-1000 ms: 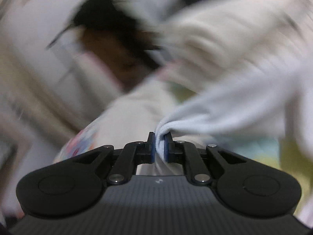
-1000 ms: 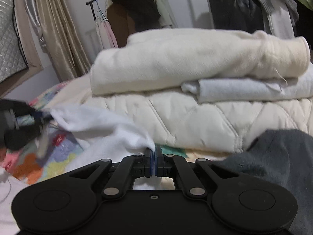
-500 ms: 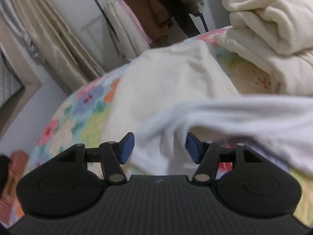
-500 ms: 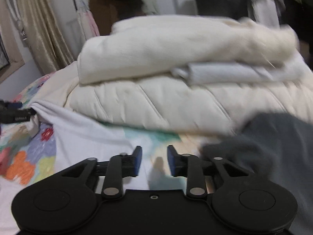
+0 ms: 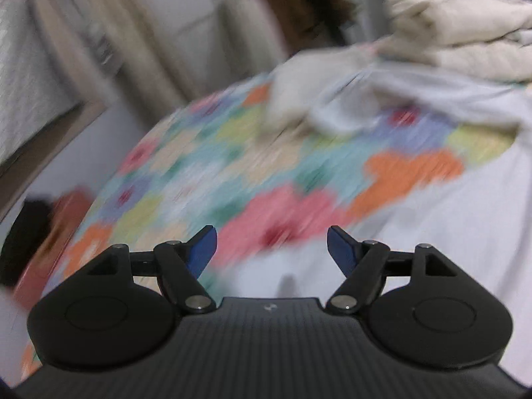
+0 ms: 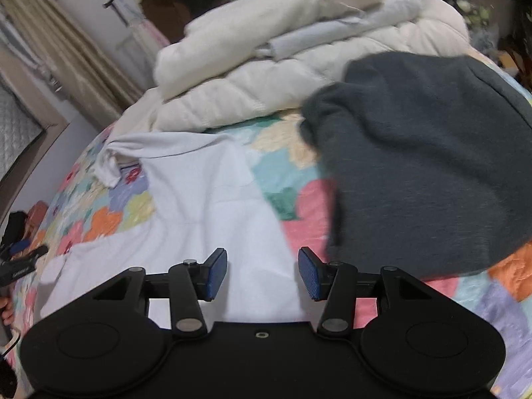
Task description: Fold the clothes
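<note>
A white garment lies spread on the flowered bedspread. In the right wrist view my right gripper hovers over its near edge, jaws opening, nothing between them. The left wrist view is blurred: my left gripper hangs over the flowered bedspread and the garment's near part, jaws opening and empty. The white garment runs off to the right there. At the far left of the right wrist view the left gripper shows small.
A dark grey sweater lies on the bed to the right. Behind it is a stack of folded cream and white items, also in the left wrist view. Curtains and a clothes rack stand beyond the bed.
Both grippers let go of the white garment, which dropped flat onto the bed. Both pulled back toward its near edge, the left swinging far sideways, and their jaws spread wider.
</note>
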`<move>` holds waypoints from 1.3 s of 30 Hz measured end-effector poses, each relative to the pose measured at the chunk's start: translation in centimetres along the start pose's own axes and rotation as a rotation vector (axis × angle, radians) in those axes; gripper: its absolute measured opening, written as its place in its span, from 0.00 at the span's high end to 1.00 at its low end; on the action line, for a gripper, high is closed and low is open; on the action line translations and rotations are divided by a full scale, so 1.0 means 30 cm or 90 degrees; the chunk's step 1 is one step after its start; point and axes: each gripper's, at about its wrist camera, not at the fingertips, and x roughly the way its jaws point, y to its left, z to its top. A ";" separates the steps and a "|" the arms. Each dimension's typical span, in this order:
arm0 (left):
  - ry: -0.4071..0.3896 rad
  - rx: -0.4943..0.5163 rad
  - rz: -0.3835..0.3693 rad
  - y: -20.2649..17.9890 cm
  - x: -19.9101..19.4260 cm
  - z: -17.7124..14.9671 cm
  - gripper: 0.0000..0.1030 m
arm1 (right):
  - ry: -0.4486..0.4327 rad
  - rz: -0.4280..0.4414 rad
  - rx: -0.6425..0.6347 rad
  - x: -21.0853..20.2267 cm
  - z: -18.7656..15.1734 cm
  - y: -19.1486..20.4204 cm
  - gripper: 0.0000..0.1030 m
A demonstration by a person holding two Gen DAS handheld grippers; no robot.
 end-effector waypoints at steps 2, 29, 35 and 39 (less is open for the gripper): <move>0.022 -0.030 0.005 0.077 -0.021 -0.075 0.29 | 0.002 0.015 -0.025 0.019 -0.001 0.073 0.48; 0.054 -0.092 -0.247 0.211 0.307 -0.035 0.91 | 0.156 0.031 -0.575 0.621 -0.007 0.932 0.25; -0.061 -0.101 -0.178 0.260 0.175 0.019 0.91 | 0.121 0.029 -0.604 0.622 -0.043 0.974 0.96; -0.047 -0.101 -0.134 0.286 0.168 0.059 0.91 | 0.049 0.006 -0.605 0.576 -0.020 1.028 0.96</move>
